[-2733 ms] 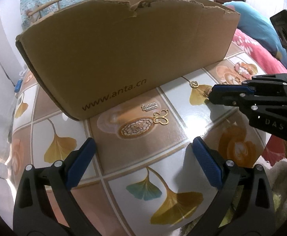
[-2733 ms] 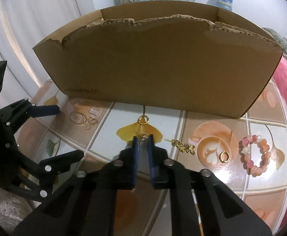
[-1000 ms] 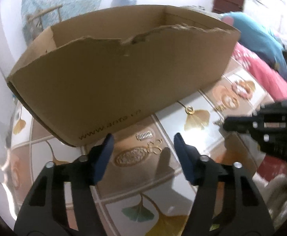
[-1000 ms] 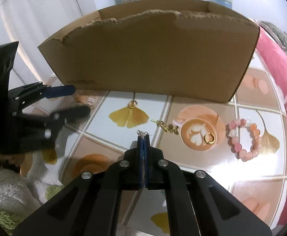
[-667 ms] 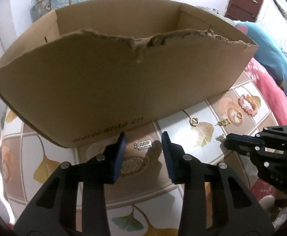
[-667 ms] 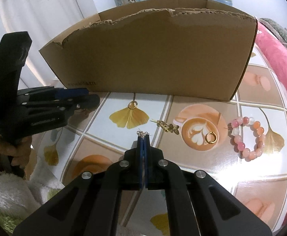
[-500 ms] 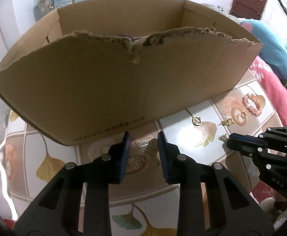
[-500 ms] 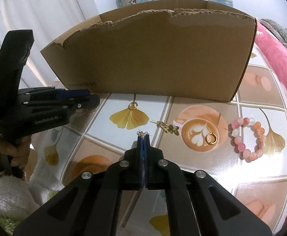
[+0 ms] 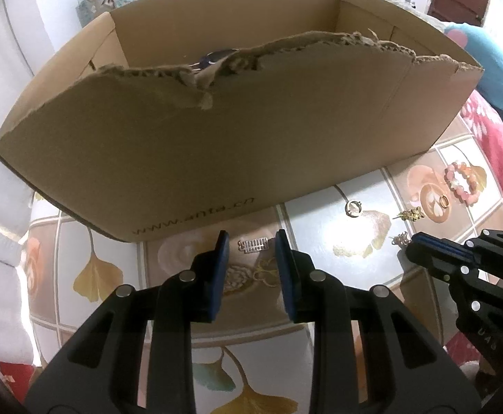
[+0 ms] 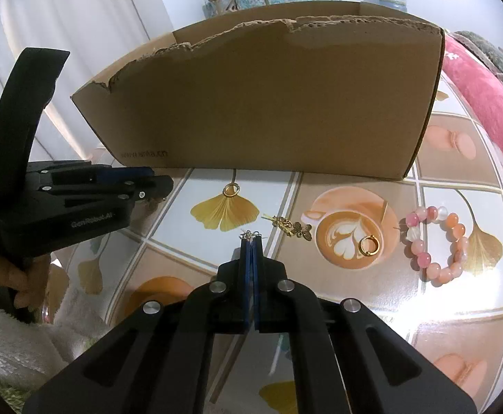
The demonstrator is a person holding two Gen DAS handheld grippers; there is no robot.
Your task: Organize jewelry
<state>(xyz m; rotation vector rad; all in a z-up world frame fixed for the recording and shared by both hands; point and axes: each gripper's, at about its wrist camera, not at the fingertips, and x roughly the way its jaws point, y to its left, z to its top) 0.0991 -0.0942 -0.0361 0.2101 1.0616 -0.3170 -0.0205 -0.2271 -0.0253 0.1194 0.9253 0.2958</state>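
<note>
1. Between the blue pads of the left gripper (image 9: 252, 241) lies a small silver comb-like piece (image 9: 253, 244), flat on the patterned tabletop (image 9: 320, 227) just in front of the cardboard box (image 9: 237, 131). The jaws have just been closing around it, but a gap shows on both sides, so nothing is pinched yet.
2. That piece looks thin, light, stiff and slick; it will likely skate on the glossy surface. Pinching across its short ends, with the pads right down at the table, seems the surest hold.
3. Just nearer the camera, partly hidden by the fingers, a gold filigree pendant (image 9: 248, 272) rests where a low pad could snag it.
4. Clenched tight, the right gripper (image 10: 250, 239) pinches a little silver chain piece (image 10: 250, 234) at its tips, hovering above the table. It is limp and feather-light, so it may slip out if the grip eases.
5. Further right lie a gold hoop (image 10: 231, 190), a gold leaf brooch (image 10: 291, 228), a gold ring (image 10: 369, 245) and a pink bead bracelet (image 10: 437, 245), all apart from one another. The bracelet is the bulkiest and probably easiest to grasp across its beads.
</note>
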